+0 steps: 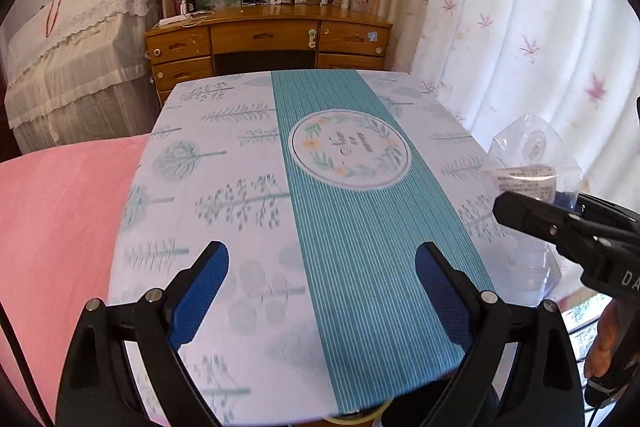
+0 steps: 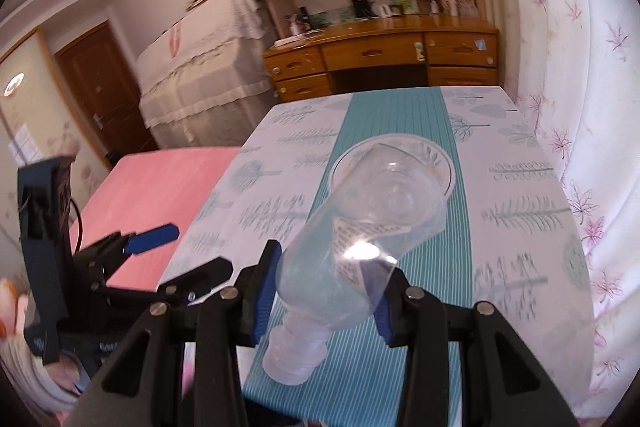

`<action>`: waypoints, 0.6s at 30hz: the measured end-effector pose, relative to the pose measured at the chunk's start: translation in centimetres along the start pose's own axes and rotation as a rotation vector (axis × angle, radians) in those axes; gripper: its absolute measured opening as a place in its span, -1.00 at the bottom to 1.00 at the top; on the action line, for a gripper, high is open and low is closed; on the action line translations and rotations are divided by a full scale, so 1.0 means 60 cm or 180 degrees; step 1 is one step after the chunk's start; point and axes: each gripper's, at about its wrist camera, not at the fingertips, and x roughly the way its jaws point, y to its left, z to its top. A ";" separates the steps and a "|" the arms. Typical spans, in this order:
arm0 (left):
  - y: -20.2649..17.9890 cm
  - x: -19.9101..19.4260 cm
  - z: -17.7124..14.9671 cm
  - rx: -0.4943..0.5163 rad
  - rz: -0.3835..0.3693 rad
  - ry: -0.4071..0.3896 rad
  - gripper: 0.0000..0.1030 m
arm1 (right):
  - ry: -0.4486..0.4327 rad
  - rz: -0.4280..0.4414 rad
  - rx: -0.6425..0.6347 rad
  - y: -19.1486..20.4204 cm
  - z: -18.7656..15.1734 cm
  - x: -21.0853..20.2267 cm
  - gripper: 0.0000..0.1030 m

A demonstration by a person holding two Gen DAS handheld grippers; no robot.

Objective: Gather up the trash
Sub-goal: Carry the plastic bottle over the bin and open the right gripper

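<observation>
A clear, empty plastic bottle with a printed label lies between the blue pads of my right gripper, which is shut on it; its neck points back toward the camera. In the left wrist view the same bottle shows at the right edge, held by the right gripper above the table's right side. My left gripper hangs open over the near part of the table with nothing between its fingers. From the right wrist view the left gripper appears at the lower left, open.
The table wears a white cloth with tree prints and a teal striped runner with a round wreath emblem. A pink surface lies to its left. Behind stand a wooden desk with bookshelves, a cloth-covered cabinet, and a curtain at the right.
</observation>
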 end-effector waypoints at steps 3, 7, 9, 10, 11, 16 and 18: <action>-0.015 -0.029 -0.056 0.0046 0.0011 0.0016 0.81 | 0.0066 0.0003 -0.0149 0.015 -0.056 -0.031 -0.20; -0.039 -0.047 -0.135 0.0147 -0.0010 0.0174 0.81 | 0.0262 0.0064 -0.0212 0.021 -0.146 -0.050 -0.20; -0.050 -0.047 -0.182 0.0202 -0.0023 0.0327 0.81 | 0.0386 0.0097 -0.0190 0.022 -0.189 -0.048 -0.20; -0.056 -0.045 -0.202 0.0232 -0.0040 0.0394 0.81 | 0.0468 0.0120 -0.0173 0.021 -0.214 -0.044 -0.20; -0.062 -0.040 -0.227 0.0258 -0.0078 0.0489 0.81 | 0.0567 0.0144 -0.0151 0.021 -0.240 -0.038 -0.20; -0.089 0.015 -0.338 0.0410 -0.0162 0.1013 0.80 | 0.1083 0.0253 0.0162 -0.001 -0.354 0.022 -0.20; -0.096 0.042 -0.373 0.0504 -0.0114 0.1112 0.80 | 0.1242 0.0224 0.0282 -0.019 -0.392 0.053 -0.20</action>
